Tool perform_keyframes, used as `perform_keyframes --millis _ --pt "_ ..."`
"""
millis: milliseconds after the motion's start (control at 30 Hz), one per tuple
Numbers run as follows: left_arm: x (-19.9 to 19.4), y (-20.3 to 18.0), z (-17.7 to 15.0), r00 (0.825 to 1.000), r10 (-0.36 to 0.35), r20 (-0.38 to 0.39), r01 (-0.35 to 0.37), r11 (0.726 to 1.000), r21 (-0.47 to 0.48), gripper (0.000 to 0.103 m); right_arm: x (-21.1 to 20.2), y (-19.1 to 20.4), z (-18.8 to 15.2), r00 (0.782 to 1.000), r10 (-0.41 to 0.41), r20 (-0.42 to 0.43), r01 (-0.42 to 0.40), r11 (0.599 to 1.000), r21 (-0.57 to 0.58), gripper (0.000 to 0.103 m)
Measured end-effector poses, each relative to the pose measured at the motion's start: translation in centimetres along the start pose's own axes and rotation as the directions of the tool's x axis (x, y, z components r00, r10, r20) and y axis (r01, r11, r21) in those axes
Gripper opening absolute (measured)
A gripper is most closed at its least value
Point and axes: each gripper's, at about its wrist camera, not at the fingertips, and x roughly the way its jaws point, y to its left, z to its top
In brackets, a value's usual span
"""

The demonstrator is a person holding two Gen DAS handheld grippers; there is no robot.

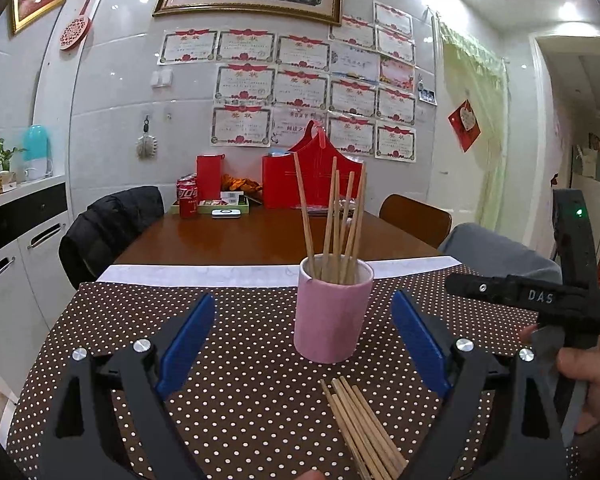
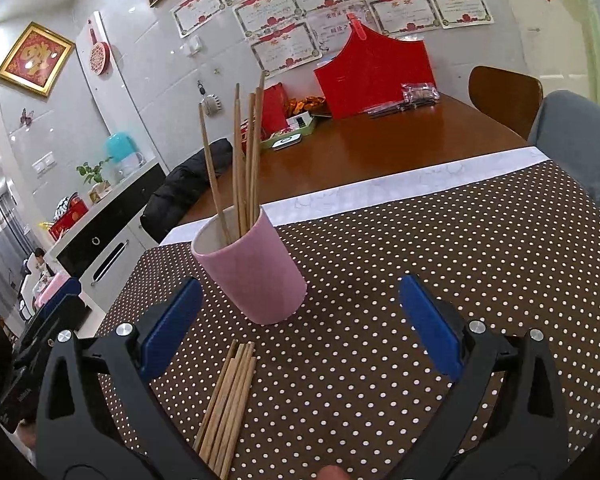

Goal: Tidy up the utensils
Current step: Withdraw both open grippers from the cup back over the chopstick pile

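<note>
Both the left claw (image 1: 304, 344) and right claw (image 2: 300, 328) stand apart and empty above the counter (image 2: 440, 248), loose chopsticks (image 2: 230, 400) lying beneath them, just before the pink cup (image 2: 256, 276) of upright chopsticks (image 2: 240, 160).

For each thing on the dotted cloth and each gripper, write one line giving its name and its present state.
pink cup: upright, holding chopsticks.
chopsticks in the cup: standing on end, leaning apart.
loose chopsticks: lying bundled on the dotted cloth, near the cup.
left gripper: open, nothing between its pads.
right gripper: open, nothing gripped.
</note>
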Motion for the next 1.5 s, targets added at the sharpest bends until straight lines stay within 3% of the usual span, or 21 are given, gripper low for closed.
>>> perform_keyframes --millis 400,500,633,733,833,933,1000,1100,1500 --pt "1.3 0.4 -0.8 0.998 -0.026 -0.051 0.024 0.999 -0.038 0.088 0.0 -0.3 -0.2 1.000 -0.022 -0.015 0.022 1.000 -0.007 0.097" --pt "1.8 0.8 -0.8 0.992 -0.006 -0.123 0.001 0.999 -0.044 0.088 -0.3 0.0 0.1 0.998 -0.049 -0.050 0.048 0.999 -0.014 0.097" --pt "2.3 1.1 -1.4 0.963 0.020 -0.268 -0.028 0.999 -0.027 0.088 -1.1 0.7 -0.1 0.986 -0.071 -0.153 0.062 0.996 -0.062 0.097" --pt "2.7 1.0 -2.7 0.923 0.037 -0.382 -0.036 0.999 0.011 0.088 -1.4 0.6 -1.8 0.973 -0.090 -0.214 0.070 0.993 -0.097 0.097" --pt "3.4 0.8 -5.0 0.870 0.040 -0.491 -0.027 0.999 0.034 0.088 -1.2 0.2 -3.6 0.961 -0.089 -0.260 0.067 0.994 -0.092 0.097" --pt "3.9 0.5 -7.1 0.829 0.022 -0.559 -0.006 1.000 0.030 0.088 -0.9 -0.3 -4.9 0.955 -0.082 -0.285 0.061 0.995 -0.081 0.097" --pt "3.9 0.0 -8.1 0.811 0.006 -0.585 0.014 0.999 0.030 0.088 -0.6 -0.5 -5.6 0.954 -0.067 -0.293 0.051 0.997 -0.063 0.097" --pt "4.0 -0.9 -9.0 0.793 0.008 -0.610 0.030 0.998 0.052 0.088 -0.2 -0.7 -6.1 0.955 -0.049 -0.291 0.038 0.998 -0.045 0.097" --pt "4.0 -1.8 -8.8 0.777 -0.002 -0.629 0.035 0.999 0.040 0.088 0.4 -1.9 -6.7 0.950 -0.027 -0.311 0.023 1.000 -0.016 0.097"
